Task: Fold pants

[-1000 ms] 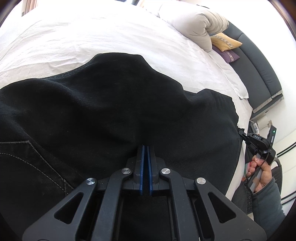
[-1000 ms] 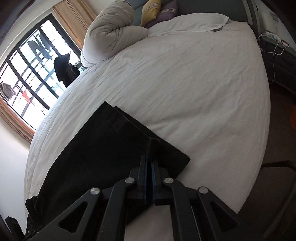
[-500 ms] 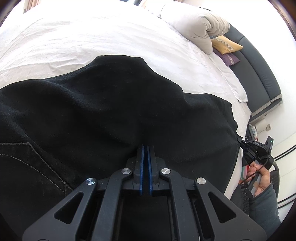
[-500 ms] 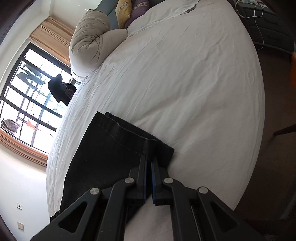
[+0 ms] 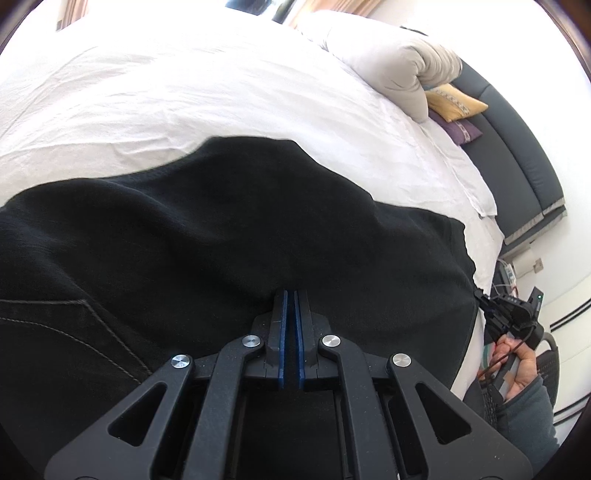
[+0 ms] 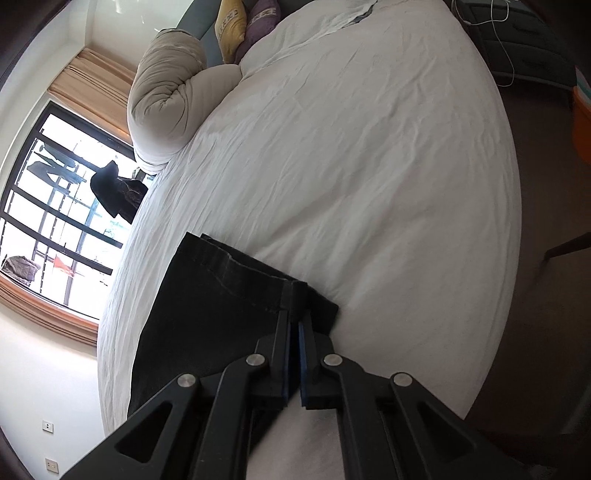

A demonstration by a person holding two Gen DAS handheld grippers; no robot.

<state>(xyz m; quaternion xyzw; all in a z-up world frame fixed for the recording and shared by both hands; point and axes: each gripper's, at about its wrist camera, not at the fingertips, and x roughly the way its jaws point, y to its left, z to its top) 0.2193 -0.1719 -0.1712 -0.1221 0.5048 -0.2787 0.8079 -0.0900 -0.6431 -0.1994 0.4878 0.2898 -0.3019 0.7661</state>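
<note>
Black pants [image 5: 229, 236] lie spread across the white bed [image 5: 184, 92]. My left gripper [image 5: 290, 295] is shut on the pants near the waist end, where a stitched back pocket [image 5: 74, 325] shows at the left. My right gripper [image 6: 295, 317] is shut on the pants [image 6: 207, 314] at the leg hems and holds them just above the sheet [image 6: 369, 166]. The right gripper also shows in the left wrist view [image 5: 509, 314], at the pants' far right edge, held by a hand.
A rolled beige duvet [image 6: 166, 92] and yellow and purple cushions [image 6: 243, 26] lie at the head of the bed by a dark headboard [image 5: 517, 147]. A window [image 6: 48, 203] is on the left. Brown floor [image 6: 546, 295] and a nightstand with cables [image 6: 517, 44] are beside the bed.
My right gripper has tilted and drawn the leg hems back toward the bed's near edge. My left gripper keeps its hold; the pants have shifted slightly.
</note>
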